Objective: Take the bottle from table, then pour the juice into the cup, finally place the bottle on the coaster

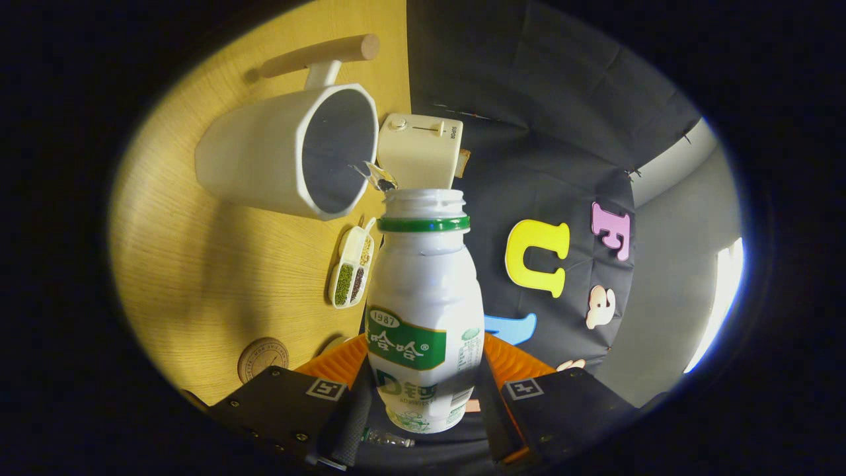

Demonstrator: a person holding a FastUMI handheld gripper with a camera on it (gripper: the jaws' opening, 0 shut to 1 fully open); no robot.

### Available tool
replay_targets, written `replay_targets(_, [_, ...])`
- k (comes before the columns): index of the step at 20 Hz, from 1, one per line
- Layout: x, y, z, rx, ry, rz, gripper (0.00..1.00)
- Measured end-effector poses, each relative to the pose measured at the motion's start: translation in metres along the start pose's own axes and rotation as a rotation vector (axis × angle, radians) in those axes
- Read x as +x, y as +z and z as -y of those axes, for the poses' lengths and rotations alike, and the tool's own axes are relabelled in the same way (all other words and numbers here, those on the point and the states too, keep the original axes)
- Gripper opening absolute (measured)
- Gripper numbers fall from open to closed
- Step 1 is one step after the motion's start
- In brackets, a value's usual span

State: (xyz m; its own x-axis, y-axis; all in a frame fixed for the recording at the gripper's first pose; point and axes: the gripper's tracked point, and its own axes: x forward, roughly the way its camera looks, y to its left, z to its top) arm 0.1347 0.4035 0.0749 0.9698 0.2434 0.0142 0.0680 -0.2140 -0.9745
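My gripper (423, 396) is shut on a white plastic bottle (423, 311) with a green neck ring and green label, held between the two fingers. The view is rolled, so the bottle is tipped toward the white cup (291, 152). The bottle's open mouth sits right at the cup's rim, and a thin clear stream of liquid (377, 175) runs from the mouth into the cup's opening. The cup has a wooden handle (324, 54). A round wooden coaster (263, 358) lies on the wooden table (198, 264) near the left finger.
A cream toaster (423, 149) stands just beyond the cup, against the black cloth wall. A small white divided dish (352, 268) with green and dark beans lies on the table between cup and bottle.
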Motion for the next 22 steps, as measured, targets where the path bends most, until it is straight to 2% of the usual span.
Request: replay_targets(22, [-0.003, 0.011, 0.021, -0.099, -0.03, 0.012, 0.72])
